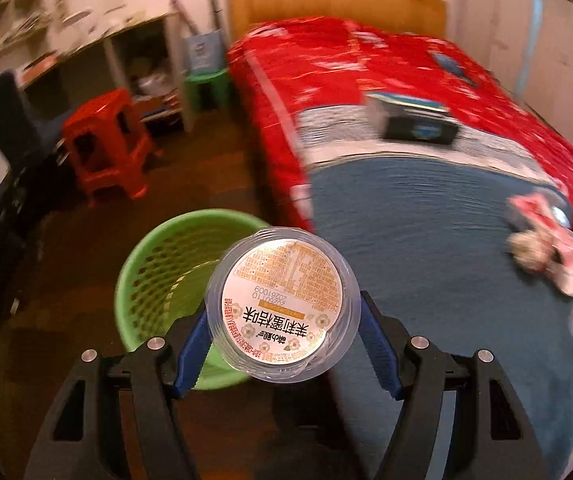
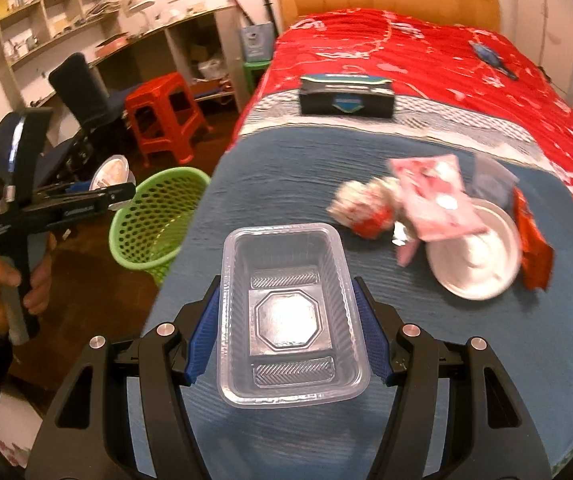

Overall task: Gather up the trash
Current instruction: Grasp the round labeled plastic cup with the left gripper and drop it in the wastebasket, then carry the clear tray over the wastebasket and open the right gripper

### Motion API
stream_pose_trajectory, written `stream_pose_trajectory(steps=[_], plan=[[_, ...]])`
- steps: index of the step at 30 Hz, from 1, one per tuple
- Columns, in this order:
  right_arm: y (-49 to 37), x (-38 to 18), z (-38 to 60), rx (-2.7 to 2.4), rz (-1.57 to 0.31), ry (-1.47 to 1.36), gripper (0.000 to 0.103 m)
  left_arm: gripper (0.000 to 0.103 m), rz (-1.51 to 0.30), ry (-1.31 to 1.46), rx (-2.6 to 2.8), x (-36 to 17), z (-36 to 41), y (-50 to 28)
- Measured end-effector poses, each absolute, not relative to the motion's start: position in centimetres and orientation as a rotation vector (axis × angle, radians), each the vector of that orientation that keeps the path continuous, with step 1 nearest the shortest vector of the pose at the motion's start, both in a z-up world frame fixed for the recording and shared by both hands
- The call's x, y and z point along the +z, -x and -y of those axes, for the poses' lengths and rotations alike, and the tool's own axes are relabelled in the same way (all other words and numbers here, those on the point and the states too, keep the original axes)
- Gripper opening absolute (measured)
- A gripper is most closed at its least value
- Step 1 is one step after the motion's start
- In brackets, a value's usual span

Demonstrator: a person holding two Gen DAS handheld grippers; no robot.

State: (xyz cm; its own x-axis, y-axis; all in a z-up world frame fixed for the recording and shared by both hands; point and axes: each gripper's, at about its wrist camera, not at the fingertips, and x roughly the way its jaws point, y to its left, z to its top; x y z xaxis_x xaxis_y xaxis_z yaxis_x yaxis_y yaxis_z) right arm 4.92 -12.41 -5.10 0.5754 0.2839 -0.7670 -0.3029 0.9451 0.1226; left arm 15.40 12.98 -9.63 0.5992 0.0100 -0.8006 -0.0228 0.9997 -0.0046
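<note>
Left tongs [image 1: 282, 344] clamp a round clear plastic cup with a printed foil lid [image 1: 282, 304], held just above the green mesh plastic basket [image 1: 154, 280], probably for dropping. Right tongs [image 2: 286, 340] grip a clear rectangular plastic tray [image 2: 290, 316] over the bed's blue blanket [image 2: 286, 168], beside that basket; crumpled wrappers [image 2: 406, 200] lie beyond, floor open around.

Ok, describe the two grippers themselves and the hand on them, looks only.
Both grippers, left and right, have black triangular frames with cut-out windows, silver round pivot bolts and ribbed blue pads on the fingers. Seen side-on from the right wrist, the left one has a black pistol-style handle with faint white lettering on its body, gripped by a bare hand with a dark sleeve.
</note>
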Motion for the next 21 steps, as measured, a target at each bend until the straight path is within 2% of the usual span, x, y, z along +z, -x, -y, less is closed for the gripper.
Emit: stream_pose_trajectory(steps=[8, 14, 18, 21], plan=[[-7.4, -6.1, 8.6, 0.395, -0.93, 0.038, 0.062, 0.066, -1.012, 0.111, 0.113, -13.5, -20.0, -19.4], [-8.6, -7.0, 6.5, 0.416, -0.954, 0.047, 0.062, 0.068, -1.072, 0.155, 0.122, -16.9, -21.4, -21.3], [-9.5, -7.6, 5.5, 0.425, -0.972, 0.059, 0.062, 0.077, -1.088, 0.183, 0.119, -18.5, -21.9, -22.1], [-9.8, -8.0, 5.0, 0.432, -0.981, 0.068, 0.062, 0.078, -1.085, 0.195, 0.115, -18.8, -22.3, -22.1]])
